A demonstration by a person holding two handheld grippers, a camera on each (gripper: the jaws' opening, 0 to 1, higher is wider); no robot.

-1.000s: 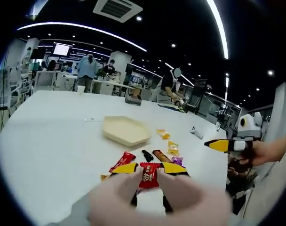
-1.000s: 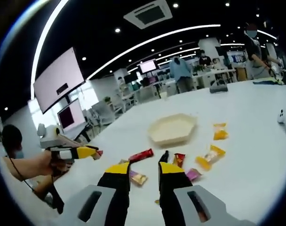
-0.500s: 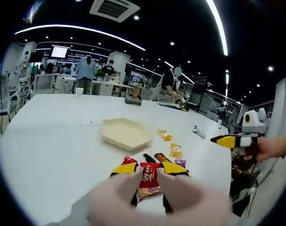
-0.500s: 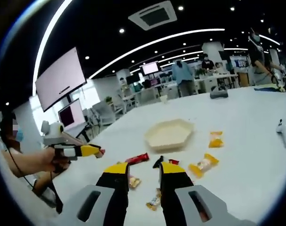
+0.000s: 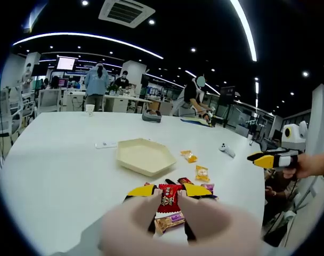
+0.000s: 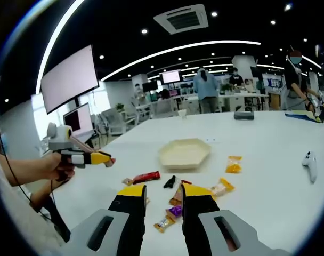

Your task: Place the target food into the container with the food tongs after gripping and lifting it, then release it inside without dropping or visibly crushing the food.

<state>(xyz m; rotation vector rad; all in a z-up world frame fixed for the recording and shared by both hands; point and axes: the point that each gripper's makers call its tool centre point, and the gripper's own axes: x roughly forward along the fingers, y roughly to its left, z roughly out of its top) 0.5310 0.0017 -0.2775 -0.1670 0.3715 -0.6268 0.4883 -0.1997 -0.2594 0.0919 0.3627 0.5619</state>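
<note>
Jaws of the left gripper [image 5: 169,190] pressed against the two sides of a red candy wrapper [image 5: 168,197], held flat between the yellow tips without visible buckling; jaws of the right gripper [image 6: 163,190] parted to a narrow gap with nothing between them, idle above the scattered sweets. Compared with a second ago, red wrapper carried higher off the tabletop [image 5: 55,154]: more of the loose pile now exposed beneath it, including a tan and purple packet [image 5: 169,222] just below the jaws and a yellow packet [image 5: 202,173] to the right. Cream hexagonal tray [image 5: 145,156] now nearer and more squarely ahead in the left gripper view, though not yet under the load. Grip and lift therefore judged done, carry under way; left to do, the short travel forward to the far side of the pile, then a gentle opening low over the tray. Seen from the right gripper view, left gripper [image 6: 92,158] off at the left, well clear of the tray [image 6: 184,154], with a long red bar [image 6: 145,176] lying between.
</note>
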